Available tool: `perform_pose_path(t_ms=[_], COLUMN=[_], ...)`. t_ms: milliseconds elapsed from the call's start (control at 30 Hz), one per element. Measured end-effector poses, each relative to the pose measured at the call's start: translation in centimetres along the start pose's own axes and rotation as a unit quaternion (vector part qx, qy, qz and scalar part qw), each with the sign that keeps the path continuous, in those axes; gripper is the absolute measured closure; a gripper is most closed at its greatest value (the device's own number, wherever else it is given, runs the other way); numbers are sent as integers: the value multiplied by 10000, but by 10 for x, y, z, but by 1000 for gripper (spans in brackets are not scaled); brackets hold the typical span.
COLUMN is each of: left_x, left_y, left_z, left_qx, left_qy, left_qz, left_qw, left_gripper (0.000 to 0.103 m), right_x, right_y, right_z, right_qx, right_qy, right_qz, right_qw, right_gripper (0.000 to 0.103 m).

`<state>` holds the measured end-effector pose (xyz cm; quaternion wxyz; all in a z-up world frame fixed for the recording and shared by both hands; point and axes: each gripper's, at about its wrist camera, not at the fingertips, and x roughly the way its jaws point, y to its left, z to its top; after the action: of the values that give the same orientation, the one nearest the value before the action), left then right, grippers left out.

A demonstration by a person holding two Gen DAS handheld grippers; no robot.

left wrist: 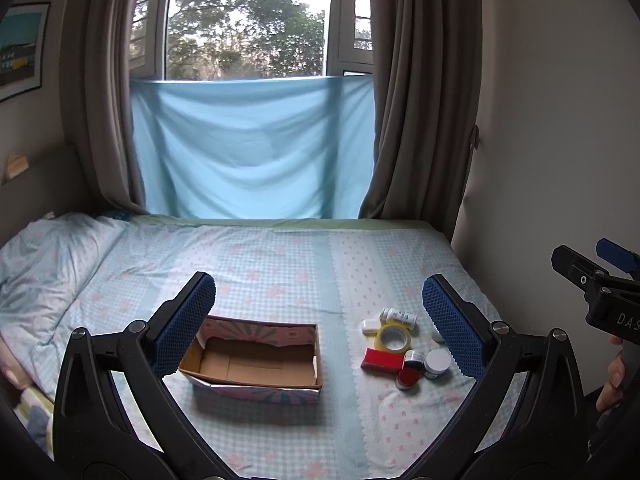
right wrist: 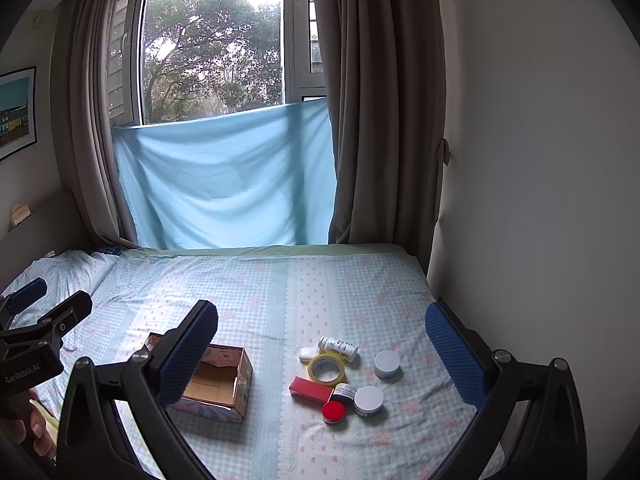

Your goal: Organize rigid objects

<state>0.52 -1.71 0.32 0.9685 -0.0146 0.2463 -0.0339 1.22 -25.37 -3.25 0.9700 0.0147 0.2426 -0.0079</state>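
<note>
Tools (left wrist: 318, 322) (right wrist: 322, 350) spread; bottle (right wrist: 338, 347) seemingly lying crosswise.

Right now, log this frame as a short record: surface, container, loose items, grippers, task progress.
surface: bed with checked sheet
container: open cardboard box, appears empty
loose items: tape roll, lying white bottle, red box, red-lidded jar, two white-lidded jars, clustered right of the box
left gripper: open, holding nothing
right gripper: open, holding nothing
progress: nothing boxed yet
</note>
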Motion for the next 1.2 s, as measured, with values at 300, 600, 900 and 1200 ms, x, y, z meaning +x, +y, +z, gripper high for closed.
perform_pose_path(t_ms=[300,600,900,1200], left_x=[0,1,10,79], left_y=[2,4,10,8], left_z=[0,1,5,-2], left_qx=[3,19,86,234], left_qy=[14,23,239,1107], left_qz=[-18,-62,-154,-702], left_qw=[10000,10000,9996,9911], left_gripper=[0,0,0,0], right_x=[-1,-1,3,37], right_y=[0,-1,-1,-12], right_z=[1,0,-3,-18], right_qx=[39,70,80,342], right_qy=[17,7,38,605], right_qz=[-41,-71,-155,-651], right_qw=[10000,10000,9998,9955], right_gripper=[0,0,0,0])
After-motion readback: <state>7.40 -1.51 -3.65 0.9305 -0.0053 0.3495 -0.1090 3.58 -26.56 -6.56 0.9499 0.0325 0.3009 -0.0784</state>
